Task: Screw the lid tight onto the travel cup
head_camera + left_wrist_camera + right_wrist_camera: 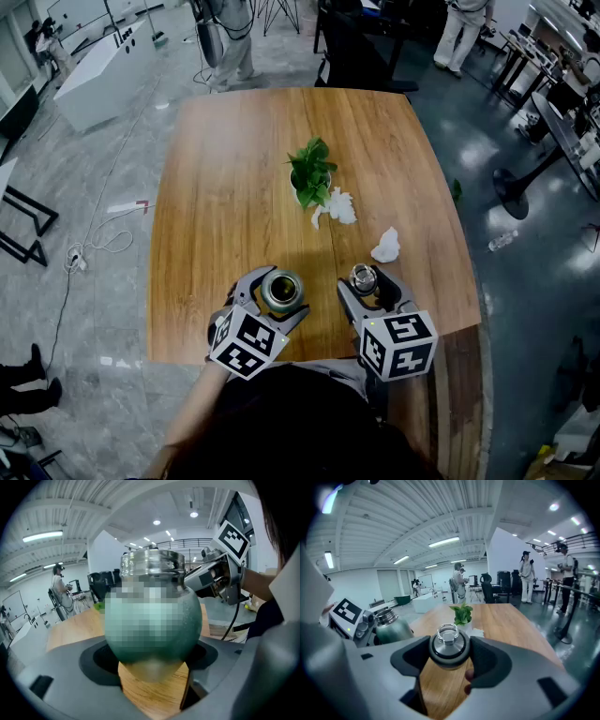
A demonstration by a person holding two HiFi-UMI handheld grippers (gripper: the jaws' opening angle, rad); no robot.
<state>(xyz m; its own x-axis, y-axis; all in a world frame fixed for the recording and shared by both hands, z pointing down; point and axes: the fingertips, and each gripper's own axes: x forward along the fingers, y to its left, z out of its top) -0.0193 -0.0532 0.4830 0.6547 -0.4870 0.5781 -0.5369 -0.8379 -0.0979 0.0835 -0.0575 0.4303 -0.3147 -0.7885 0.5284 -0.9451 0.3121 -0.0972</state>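
A green travel cup (282, 291) with a bare steel threaded mouth (151, 565) stands upright near the table's front edge. My left gripper (278, 296) is shut on its round body (152, 620), one jaw pressing on each side. Just to its right, my right gripper (366, 284) is shut on the steel lid (364, 277), which sits upright between the jaws (449, 644), clear loop handle on top. Cup and lid are side by side, a short gap apart, not joined. In the right gripper view the cup (391, 627) shows at the left, in the left gripper (351, 618).
A small potted green plant (312, 173) stands mid-table, with crumpled white paper (340, 208) beside it and another wad (385, 246) just beyond the lid. The wooden table's front edge (187, 356) is close under the grippers. People and office furniture stand past the far end.
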